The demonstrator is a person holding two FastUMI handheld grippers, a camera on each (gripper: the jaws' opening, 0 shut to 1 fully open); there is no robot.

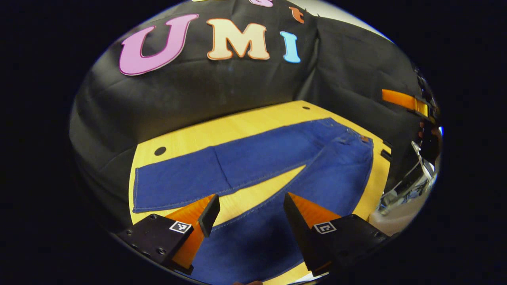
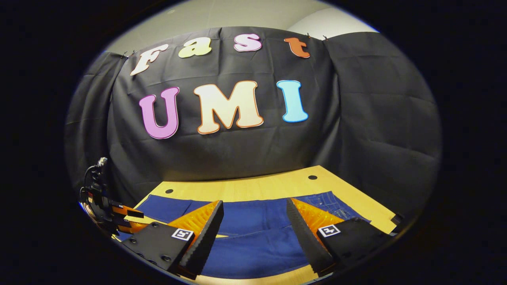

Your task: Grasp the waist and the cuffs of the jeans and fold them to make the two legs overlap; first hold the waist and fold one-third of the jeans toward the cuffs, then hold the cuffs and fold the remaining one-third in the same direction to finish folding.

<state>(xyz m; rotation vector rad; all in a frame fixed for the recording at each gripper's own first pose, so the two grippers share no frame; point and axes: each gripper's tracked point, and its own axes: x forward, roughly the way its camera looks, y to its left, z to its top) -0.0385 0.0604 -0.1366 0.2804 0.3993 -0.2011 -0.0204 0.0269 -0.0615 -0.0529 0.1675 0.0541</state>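
Jeans (image 1: 253, 170) flat on wooden table (image 1: 245, 122), legs spread in V, bare wood between; waist (image 1: 356, 144) toward far right corner, cuffs (image 1: 136, 190) at left. No fold made: legs not yet overlapped, both thirds pending. Left gripper (image 1: 249, 209) wide open above near leg, nothing held. Right gripper (image 2: 255, 221) wide open above denim, empty. Judged at very start.
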